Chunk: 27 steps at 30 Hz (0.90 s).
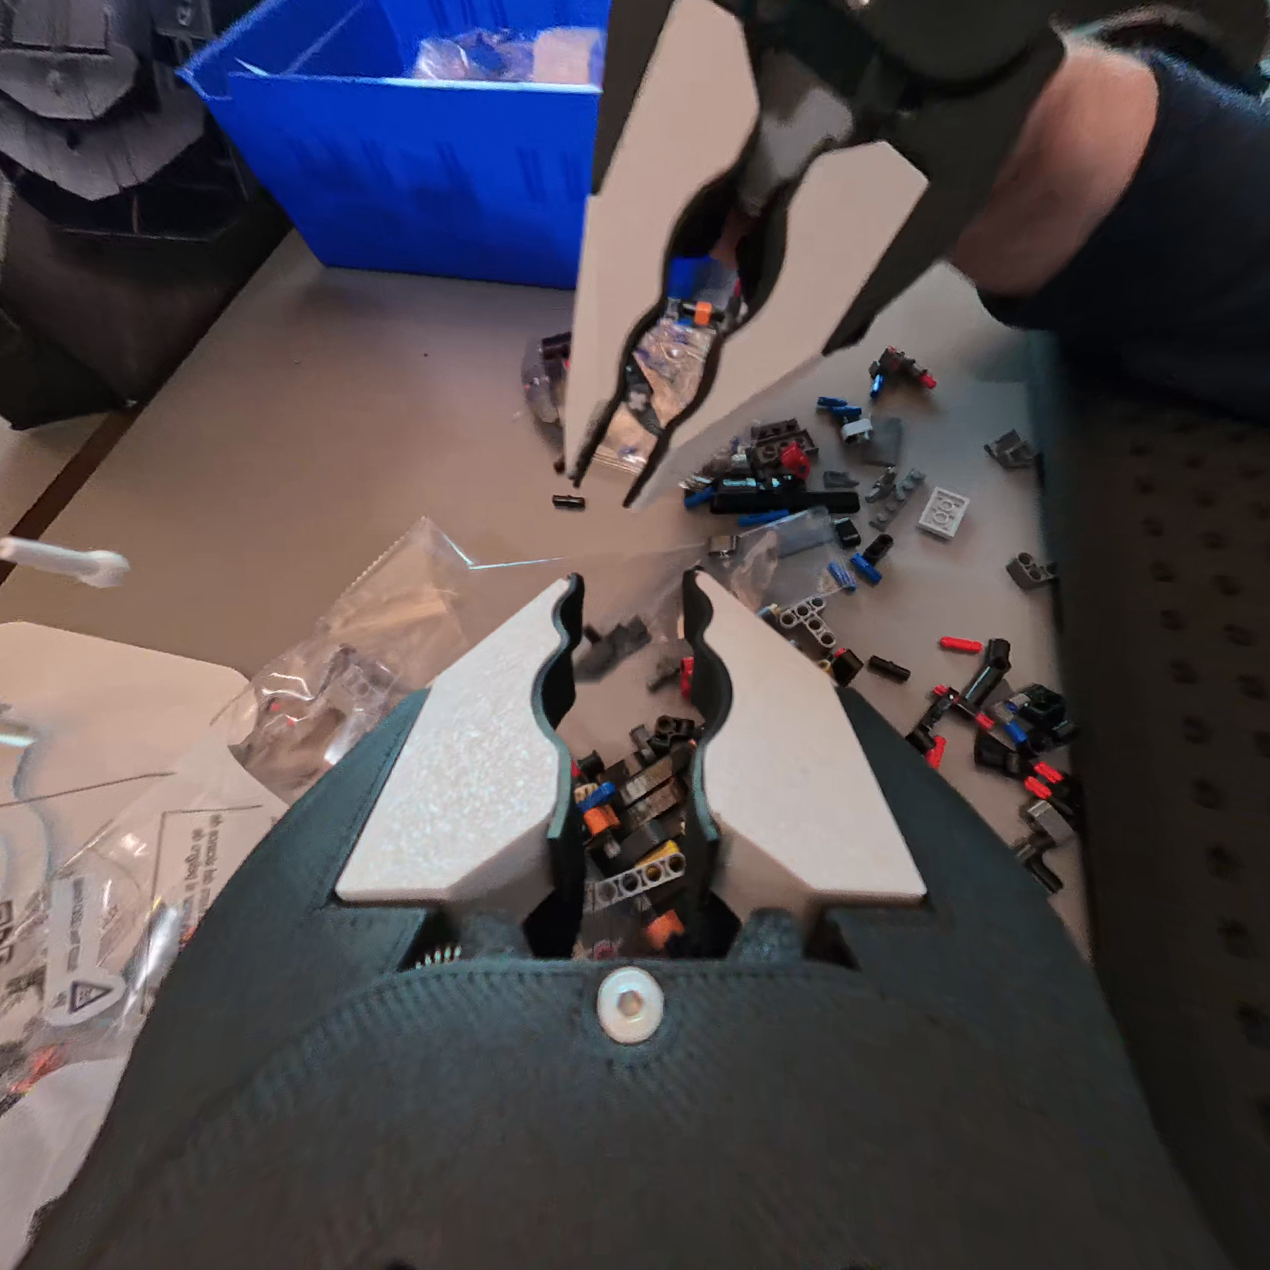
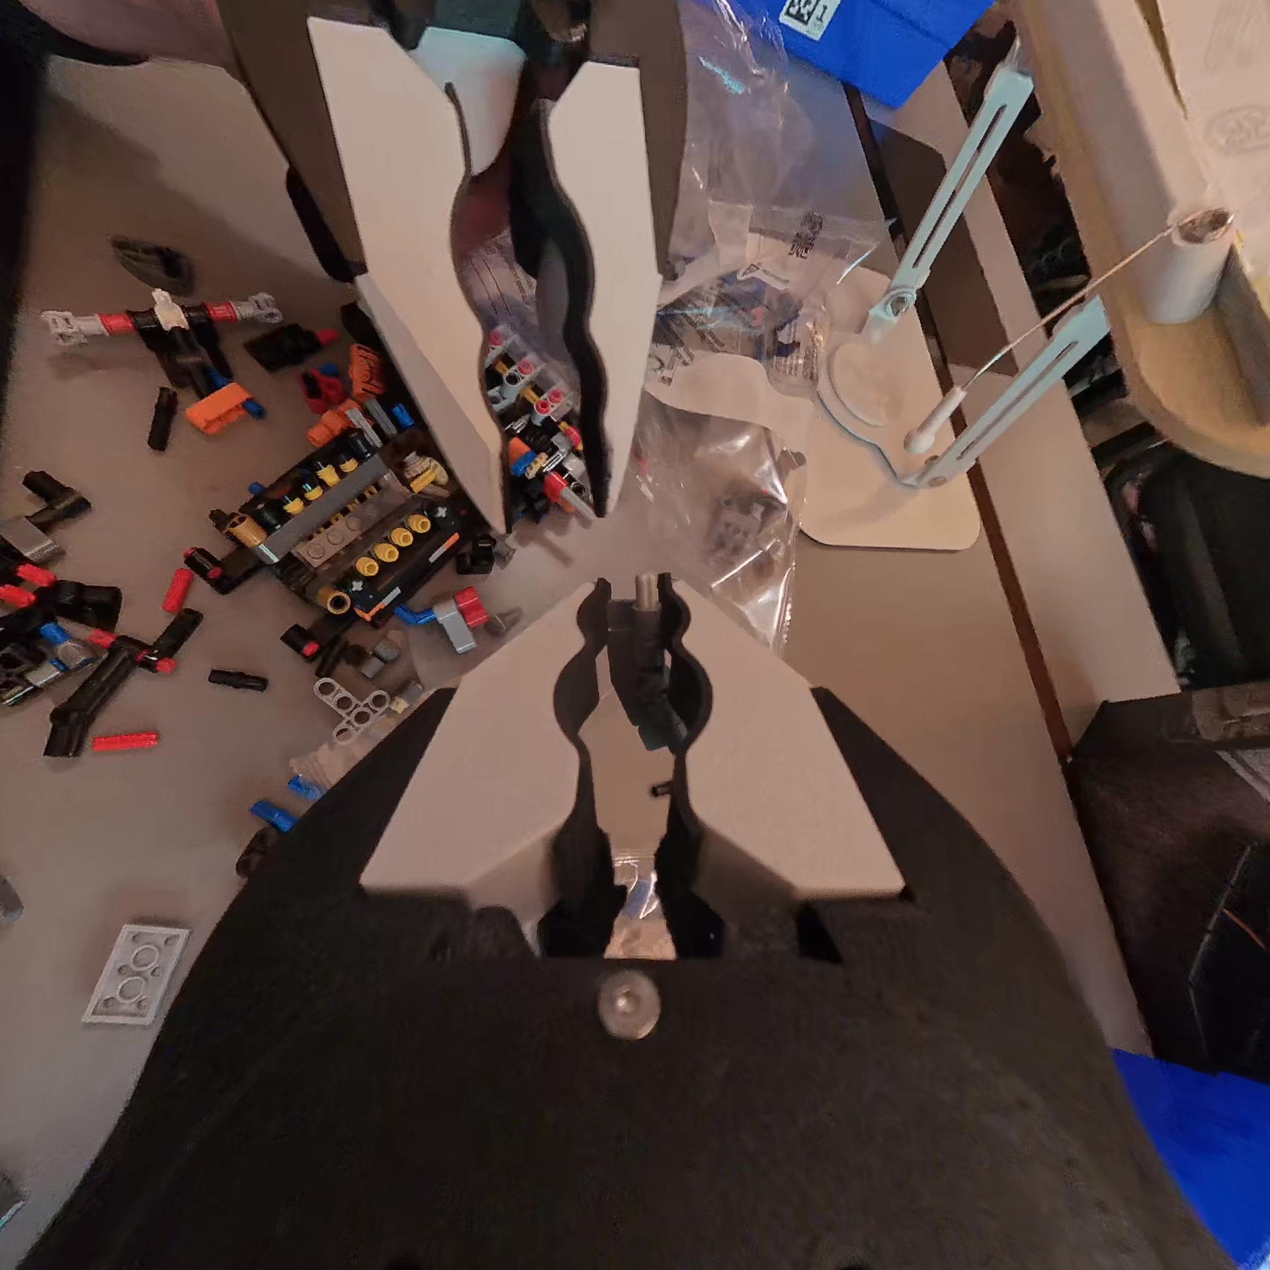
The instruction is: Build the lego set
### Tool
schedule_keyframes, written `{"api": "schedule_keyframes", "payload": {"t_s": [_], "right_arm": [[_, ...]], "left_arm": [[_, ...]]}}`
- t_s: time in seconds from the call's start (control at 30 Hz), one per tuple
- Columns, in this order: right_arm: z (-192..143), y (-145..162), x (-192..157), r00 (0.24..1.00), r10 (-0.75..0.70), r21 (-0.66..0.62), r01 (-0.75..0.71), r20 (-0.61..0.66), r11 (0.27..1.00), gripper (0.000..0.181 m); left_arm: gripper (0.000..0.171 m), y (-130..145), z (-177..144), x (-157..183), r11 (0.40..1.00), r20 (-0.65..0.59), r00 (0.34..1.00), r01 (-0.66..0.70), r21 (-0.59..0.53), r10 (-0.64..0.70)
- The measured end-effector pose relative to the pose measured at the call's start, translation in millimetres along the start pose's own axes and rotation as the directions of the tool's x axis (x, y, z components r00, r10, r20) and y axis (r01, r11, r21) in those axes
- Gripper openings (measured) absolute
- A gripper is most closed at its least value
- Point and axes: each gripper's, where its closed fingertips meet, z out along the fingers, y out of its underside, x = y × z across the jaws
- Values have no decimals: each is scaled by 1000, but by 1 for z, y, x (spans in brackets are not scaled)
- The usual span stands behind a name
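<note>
Left gripper (image 1: 632, 584): jaws parted by a clear gap, nothing between them; it hovers over loose pieces and a clear plastic bag (image 1: 385, 646).
Right gripper (image 2: 636, 584): jaws nearly together, pinching a small black piece (image 2: 642, 660) with a pale peg at its tip.
Partly built lego assembly (image 2: 357, 529): black and grey with yellow pins, lying on the table (image 2: 893, 687) left of the right gripper, beside the left gripper's tips.
Loose pieces (image 2: 124, 646): black, red, blue, orange, scattered further left.
Blue bin (image 1: 412, 158): at the far edge.
</note>
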Motion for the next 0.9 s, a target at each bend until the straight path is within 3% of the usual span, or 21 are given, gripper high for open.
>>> {"api": "schedule_keyframes", "payload": {"t_s": [0.23, 0.4, 0.57, 0.9], "right_arm": [[9, -15, -7, 979, -182, -29, 180, -88, 983, 11], [17, -13, -7, 973, -200, -77, 192, -115, 978, 12], [17, -14, -3, 969, -202, -78, 192, -144, 978, 11], [15, -22, 2, 949, -236, -78, 224, -210, 971, 11]], "left_arm": [[32, -23, -10, -3, 979, -55, 990, 137, 153, -130], [17, -19, -5, -2, 985, -26, 992, 127, 116, -125], [8, -22, -7, -1, 970, -72, 977, 208, 124, -201], [12, -31, -8, 1, 927, -153, 940, 330, 176, -305]]}}
